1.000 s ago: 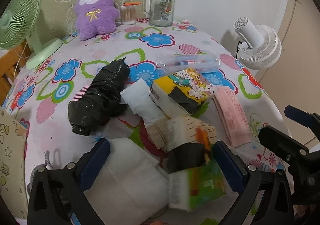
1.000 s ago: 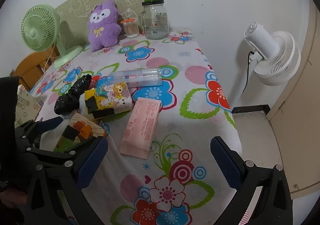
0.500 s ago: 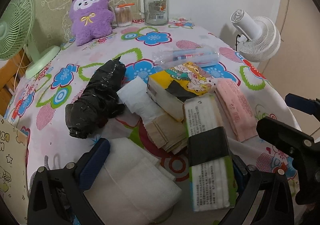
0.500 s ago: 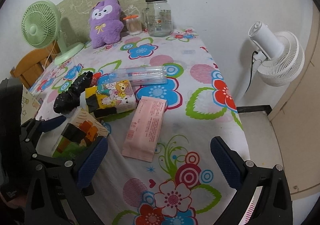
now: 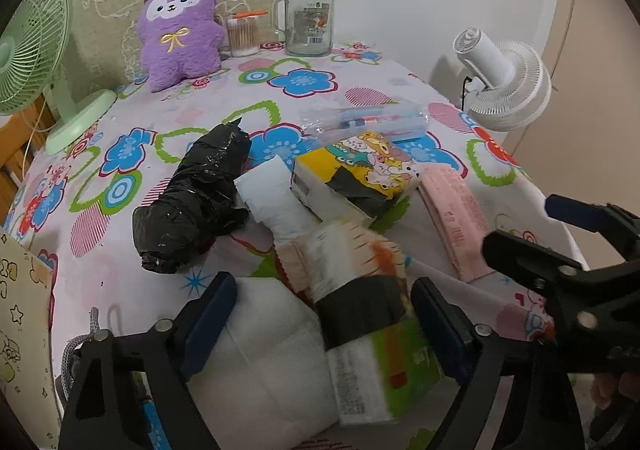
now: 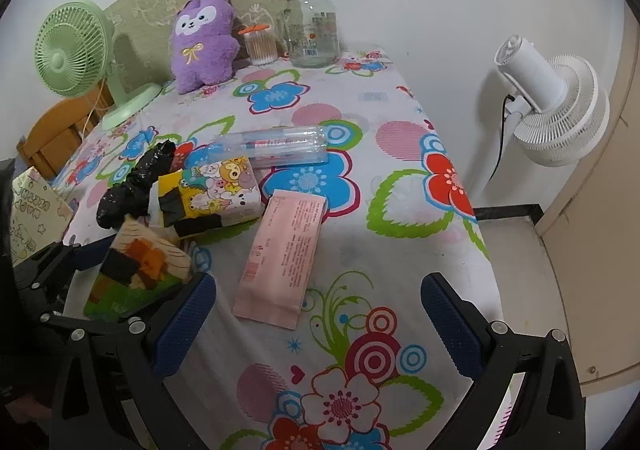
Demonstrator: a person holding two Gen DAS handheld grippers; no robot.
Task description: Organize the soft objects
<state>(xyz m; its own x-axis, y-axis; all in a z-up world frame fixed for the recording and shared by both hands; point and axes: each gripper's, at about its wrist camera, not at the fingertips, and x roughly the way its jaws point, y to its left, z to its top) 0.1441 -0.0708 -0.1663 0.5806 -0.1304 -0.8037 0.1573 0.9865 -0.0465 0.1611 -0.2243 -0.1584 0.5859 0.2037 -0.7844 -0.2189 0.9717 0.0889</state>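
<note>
Left gripper point(image 5: 320, 314) jaws closing around green tissue pack point(image 5: 372, 350), blurred, atop white padding at table point(image 6: 400, 250) edge; contact unclear. Right gripper point(image 6: 316, 322) wide open, empty, above flowered cloth.

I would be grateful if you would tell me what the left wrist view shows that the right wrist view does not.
Only the left wrist view shows the folded white cloth under the left gripper, whose jaws are closing around a green tissue pack. Only the right wrist view shows the bare floor past the table edge. Both show the purple plush toy and pink packet.
</note>
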